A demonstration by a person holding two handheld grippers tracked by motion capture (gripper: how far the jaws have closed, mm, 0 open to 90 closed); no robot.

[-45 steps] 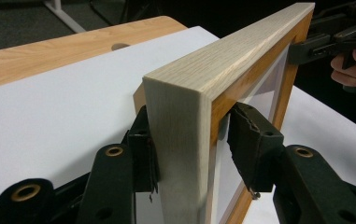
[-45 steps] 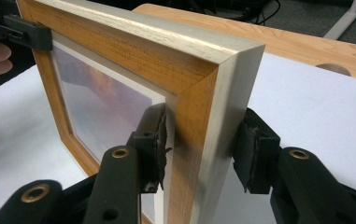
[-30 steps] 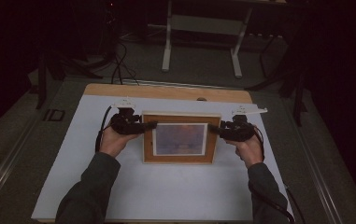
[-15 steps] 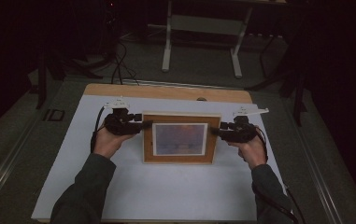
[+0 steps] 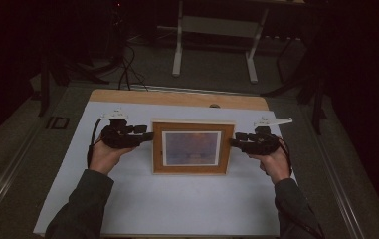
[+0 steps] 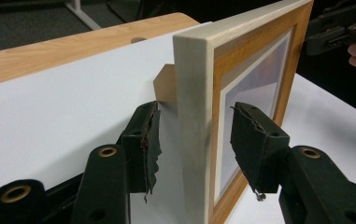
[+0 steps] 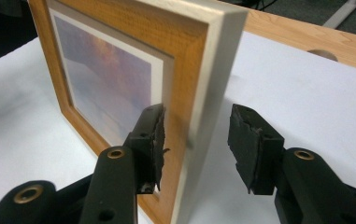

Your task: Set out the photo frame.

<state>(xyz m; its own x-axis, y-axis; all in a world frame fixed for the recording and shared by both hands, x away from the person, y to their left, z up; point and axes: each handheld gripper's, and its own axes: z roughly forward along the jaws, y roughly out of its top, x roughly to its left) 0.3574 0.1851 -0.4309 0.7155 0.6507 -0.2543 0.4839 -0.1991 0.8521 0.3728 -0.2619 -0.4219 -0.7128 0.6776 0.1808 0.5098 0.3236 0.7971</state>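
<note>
A wooden picture frame (image 5: 192,127) holding a dusky print stands upright on the white sheet, facing me. My left gripper (image 5: 147,135) is at its left edge. In the left gripper view that edge (image 6: 194,93) sits between the two jaws of the open left gripper (image 6: 196,116), with a gap on each side. A brown back stand (image 6: 166,84) shows behind the frame. My right gripper (image 5: 234,143) is at the right edge. The right gripper view has the open right gripper (image 7: 196,116) straddling the frame's side (image 7: 199,60), the back jaw well off it.
The white sheet (image 5: 177,209) covers most of the wooden table (image 5: 177,98), whose far strip is bare with a round hole (image 5: 215,105). Beyond the table stand a metal stand's legs (image 5: 177,55) and floor cables (image 5: 127,64). The surroundings are dark.
Both hands have eased slightly outward from the frame's sides. The frame itself stays upright in the same spot.
</note>
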